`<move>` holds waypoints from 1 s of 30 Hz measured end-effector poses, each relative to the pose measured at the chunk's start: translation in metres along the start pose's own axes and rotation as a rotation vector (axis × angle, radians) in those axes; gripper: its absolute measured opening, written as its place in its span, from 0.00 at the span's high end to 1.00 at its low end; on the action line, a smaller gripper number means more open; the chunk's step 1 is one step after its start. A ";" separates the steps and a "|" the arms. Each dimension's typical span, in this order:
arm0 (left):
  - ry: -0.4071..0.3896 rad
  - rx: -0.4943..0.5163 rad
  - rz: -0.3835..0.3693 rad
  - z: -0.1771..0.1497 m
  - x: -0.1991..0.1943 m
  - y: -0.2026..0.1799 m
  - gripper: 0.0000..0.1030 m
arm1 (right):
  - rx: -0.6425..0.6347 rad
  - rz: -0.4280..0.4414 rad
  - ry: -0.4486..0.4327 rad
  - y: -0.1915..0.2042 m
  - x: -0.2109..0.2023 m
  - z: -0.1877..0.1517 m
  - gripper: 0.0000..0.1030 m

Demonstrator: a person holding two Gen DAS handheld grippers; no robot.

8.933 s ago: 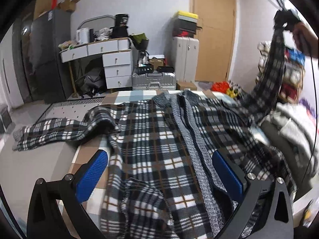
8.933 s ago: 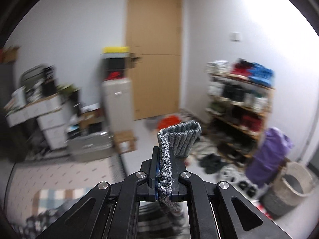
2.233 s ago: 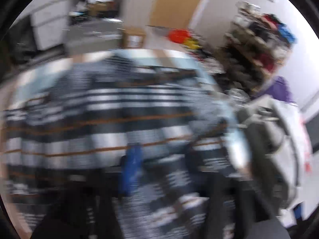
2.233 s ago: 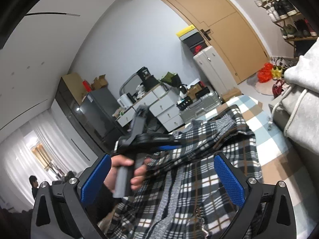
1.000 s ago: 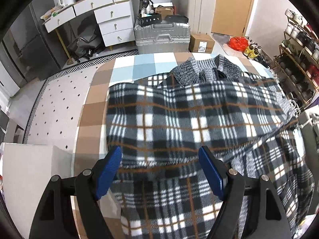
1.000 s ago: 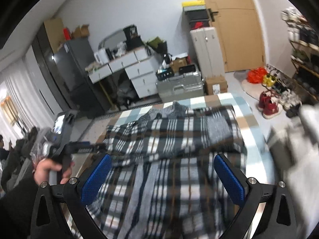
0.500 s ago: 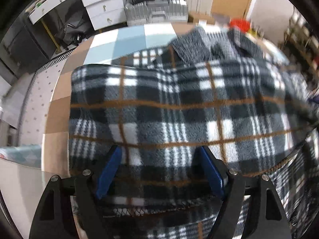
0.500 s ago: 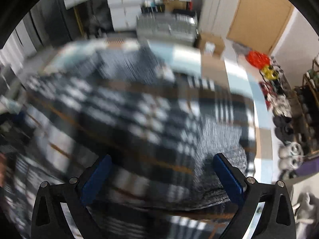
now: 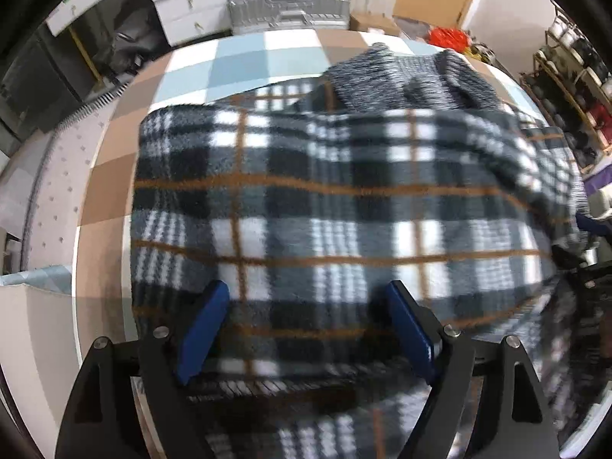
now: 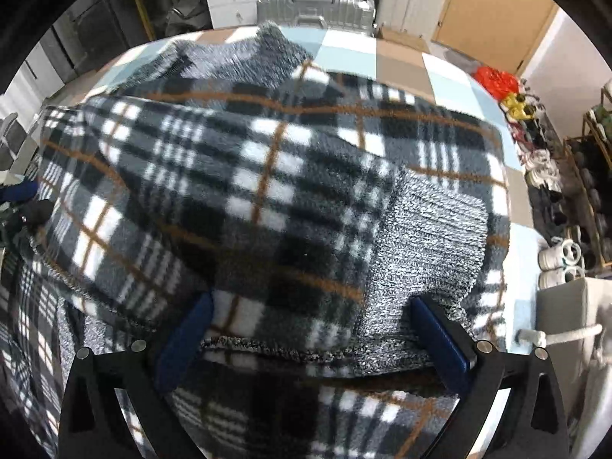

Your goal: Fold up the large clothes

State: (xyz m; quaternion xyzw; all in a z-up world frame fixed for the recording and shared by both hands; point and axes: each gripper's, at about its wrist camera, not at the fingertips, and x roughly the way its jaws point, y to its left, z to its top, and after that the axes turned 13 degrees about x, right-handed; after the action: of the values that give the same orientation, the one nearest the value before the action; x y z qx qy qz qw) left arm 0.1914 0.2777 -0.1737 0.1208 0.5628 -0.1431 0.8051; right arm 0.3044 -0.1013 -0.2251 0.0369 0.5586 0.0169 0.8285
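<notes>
A black, white and brown plaid fleece jacket [image 9: 336, 206] with grey knit collar [image 9: 405, 80] lies on a checked blue and tan bed cover [image 9: 237, 61], both sleeves folded across its body. My left gripper [image 9: 306, 329] is open, low over the folded sleeve's near edge. My right gripper [image 10: 310, 336] is open over the other side, above the grey knit cuff [image 10: 432, 244] and the plaid jacket [image 10: 237, 191]. Neither holds cloth. The right gripper's body shows at the right edge of the left wrist view [image 9: 589, 244].
A silver suitcase [image 9: 290, 0] and white drawers [image 9: 183, 4] stand beyond the bed. A tan door [image 10: 493, 11] is at the back right. Shoe racks [image 10: 585, 176] line the right wall. A grey hooded garment [image 10: 573, 329] lies at the right bed edge.
Both grippers have dropped closer to the jacket and moved towards its folded sleeves. Earlier the right gripper held a sleeve cuff up high; it has let it go and the sleeve lies across the body.
</notes>
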 end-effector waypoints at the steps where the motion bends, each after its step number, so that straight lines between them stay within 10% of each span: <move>1: -0.007 -0.007 -0.023 0.008 -0.008 0.002 0.22 | 0.010 0.014 0.000 -0.001 -0.006 0.000 0.00; 8: -0.076 -0.004 0.066 0.081 -0.039 -0.005 0.22 | 0.289 0.322 -0.120 -0.021 -0.060 -0.024 0.00; 16: 0.007 -0.014 0.113 0.133 0.023 -0.030 0.22 | 0.036 0.381 -0.199 0.019 -0.087 -0.077 0.00; 25: 0.017 -0.146 0.020 0.169 0.077 -0.017 0.22 | 0.058 0.469 -0.186 0.009 -0.081 -0.077 0.00; 28: -0.017 -0.199 -0.003 0.163 0.071 -0.013 0.43 | 0.055 0.457 -0.174 0.007 -0.074 -0.075 0.00; 30: -0.033 -0.208 -0.021 0.157 0.070 -0.007 0.75 | 0.042 0.442 -0.174 0.007 -0.072 -0.074 0.00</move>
State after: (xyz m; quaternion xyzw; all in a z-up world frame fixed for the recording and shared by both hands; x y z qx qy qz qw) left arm 0.3485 0.2091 -0.1868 0.0281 0.5626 -0.0942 0.8209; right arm 0.2091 -0.0962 -0.1857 0.1768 0.4638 0.1829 0.8486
